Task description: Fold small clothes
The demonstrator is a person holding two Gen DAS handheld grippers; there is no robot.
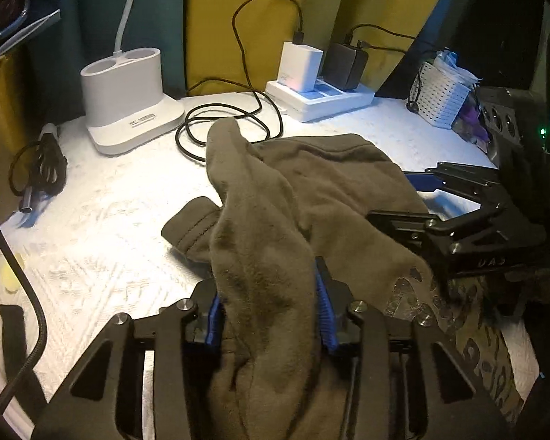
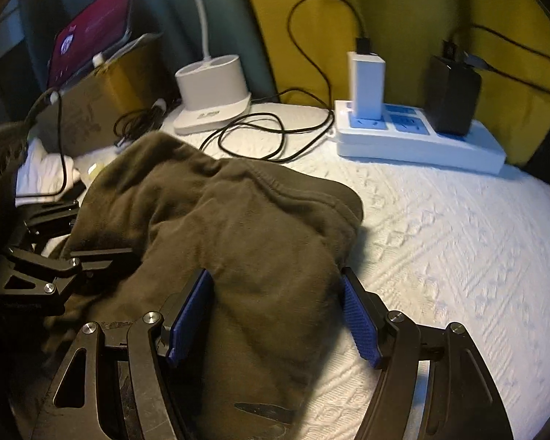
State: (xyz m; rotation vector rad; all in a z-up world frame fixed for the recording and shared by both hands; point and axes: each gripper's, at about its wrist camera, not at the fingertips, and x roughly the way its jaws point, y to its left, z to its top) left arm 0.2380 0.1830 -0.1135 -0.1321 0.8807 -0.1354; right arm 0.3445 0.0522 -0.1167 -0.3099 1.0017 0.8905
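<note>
An olive-brown fleece garment [image 1: 311,190] lies crumpled on the white textured cover [image 1: 110,238]; the right wrist view shows the garment [image 2: 238,220] as a mound. My left gripper [image 1: 271,315] is shut on a raised fold of it, and the blue pads [image 1: 324,311] press the cloth from both sides. My right gripper [image 2: 275,315] stands open astride the garment's near right part, whose cloth lies loose between the blue pads [image 2: 359,322]. In the left wrist view the right gripper [image 1: 421,198] reaches in from the right. The left gripper [image 2: 77,231] shows at the left edge of the right wrist view.
At the back stand a white lamp base [image 1: 128,110], a white power strip [image 1: 319,99] with two chargers, a coiled black cable [image 1: 231,124] and a white perforated basket [image 1: 440,95]. A cable bundle [image 1: 40,172] lies far left. A patterned cloth [image 1: 476,330] lies under the garment's right side.
</note>
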